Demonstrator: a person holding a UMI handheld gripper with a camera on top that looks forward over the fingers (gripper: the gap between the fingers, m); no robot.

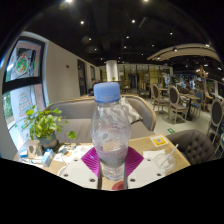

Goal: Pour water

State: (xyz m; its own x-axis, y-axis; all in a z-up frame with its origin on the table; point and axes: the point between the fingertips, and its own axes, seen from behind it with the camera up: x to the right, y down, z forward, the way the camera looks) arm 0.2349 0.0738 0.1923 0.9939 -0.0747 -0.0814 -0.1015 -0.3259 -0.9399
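Clamped between the tool's (pixel 112 165) magenta pads (pixel 94 160) stands an upright clear plastic water bottle with a blue cap (pixel 110 128), gripped on both sides above the white worktop (pixel 158 172); a green potted plant (pixel 42 123) sits well apart beyond.

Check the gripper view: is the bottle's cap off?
No, a blue cap sits on the bottle, which stands upright between the gripper fingers.

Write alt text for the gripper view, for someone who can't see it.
A clear plastic water bottle with a blue cap stands upright between the gripper fingers, their purple pads at its sides. Beyond it are a white table and a small potted plant in a café-like room.
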